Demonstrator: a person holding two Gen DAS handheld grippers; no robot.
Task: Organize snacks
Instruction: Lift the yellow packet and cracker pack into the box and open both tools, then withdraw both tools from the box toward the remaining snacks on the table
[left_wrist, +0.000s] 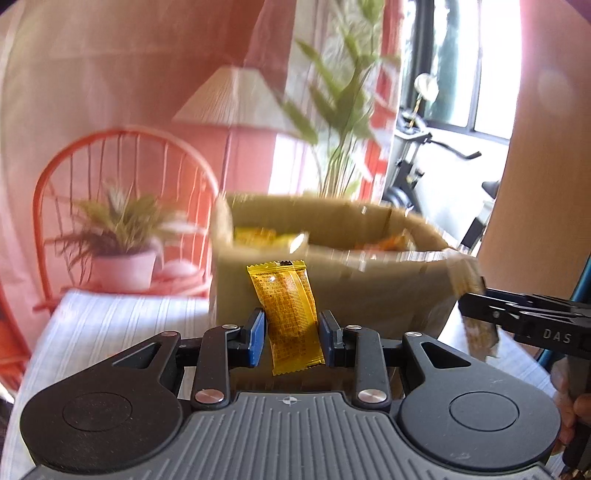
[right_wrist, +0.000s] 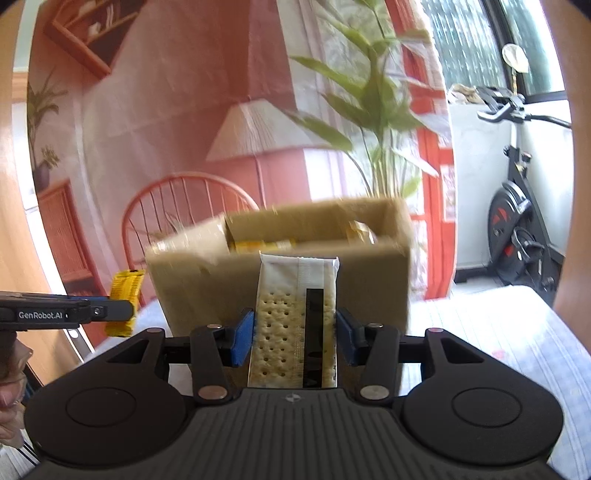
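Exercise bike (right_wrist: 517, 206): far right, by the window.
Striped cloth (left_wrist: 110, 325): covers the near table.
Backdrop (right_wrist: 192, 110): printed room scene, far behind.

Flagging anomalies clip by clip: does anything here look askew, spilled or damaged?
Nothing looks spilled or damaged. The yellow packet sits slightly tilted between the left gripper pads, and the cracker pack is upright in the right gripper. The cardboard box looks smeared, but that reads as motion blur.
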